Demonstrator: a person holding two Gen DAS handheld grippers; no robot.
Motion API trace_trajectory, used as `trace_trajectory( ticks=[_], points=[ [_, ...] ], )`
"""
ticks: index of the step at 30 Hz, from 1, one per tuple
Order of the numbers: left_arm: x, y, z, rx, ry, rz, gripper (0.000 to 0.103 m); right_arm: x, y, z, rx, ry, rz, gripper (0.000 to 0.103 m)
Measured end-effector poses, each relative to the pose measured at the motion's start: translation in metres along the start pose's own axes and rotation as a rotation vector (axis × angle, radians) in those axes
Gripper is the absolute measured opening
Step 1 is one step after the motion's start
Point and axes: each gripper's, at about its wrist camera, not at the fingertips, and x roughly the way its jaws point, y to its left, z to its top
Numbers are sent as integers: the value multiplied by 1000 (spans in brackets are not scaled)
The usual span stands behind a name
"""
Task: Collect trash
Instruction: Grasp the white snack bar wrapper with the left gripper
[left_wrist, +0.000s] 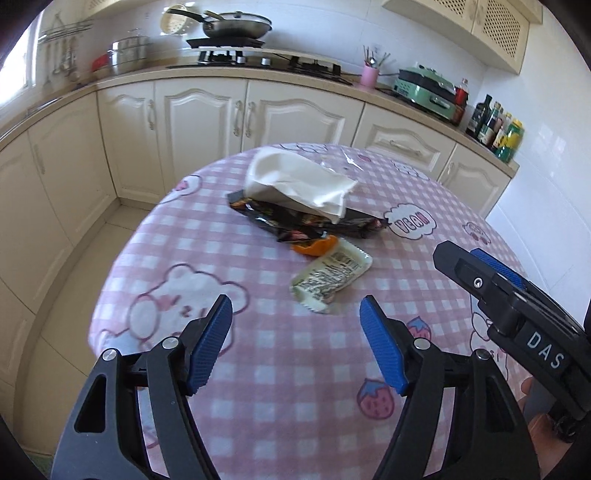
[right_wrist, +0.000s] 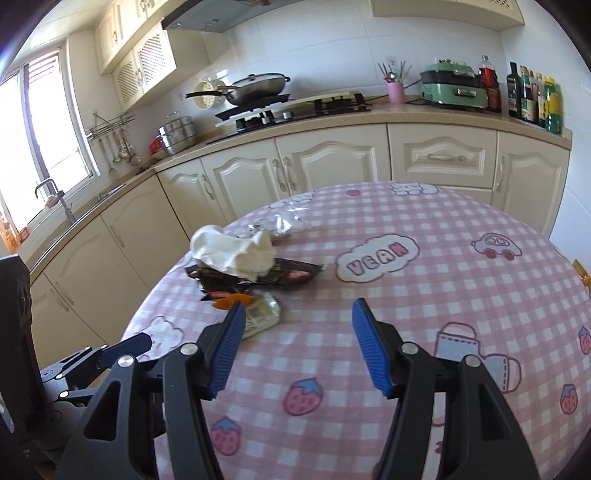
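"VEAN" — tablecloth (right_wrist: 424, 295); "DAS" — right gripper (left_wrist: 480, 273)

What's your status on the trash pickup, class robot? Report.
Left gripper open, empty. Right gripper open, empty. Trash pile untouched on table. Nothing in the way.

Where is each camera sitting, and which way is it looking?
Left wrist: sits on the left gripper, looking down across the table at the trash; its blue fingers and the right gripper show.
Right wrist: sits on the right gripper, facing the same table and kitchen counter; the left gripper shows at lower left.
Both share the white tissue, black wrapper and stove.
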Motion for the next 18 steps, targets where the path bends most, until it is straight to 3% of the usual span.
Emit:
trace_trajectory(
  ticks=[15,18],
  points=[
    [45,-24,16,31,75,9,68,29,-19,3,60,56,33,60],
    [45,-25,16,43,76,16,45,31,-18,3,62,64,33,59]
  ],
)
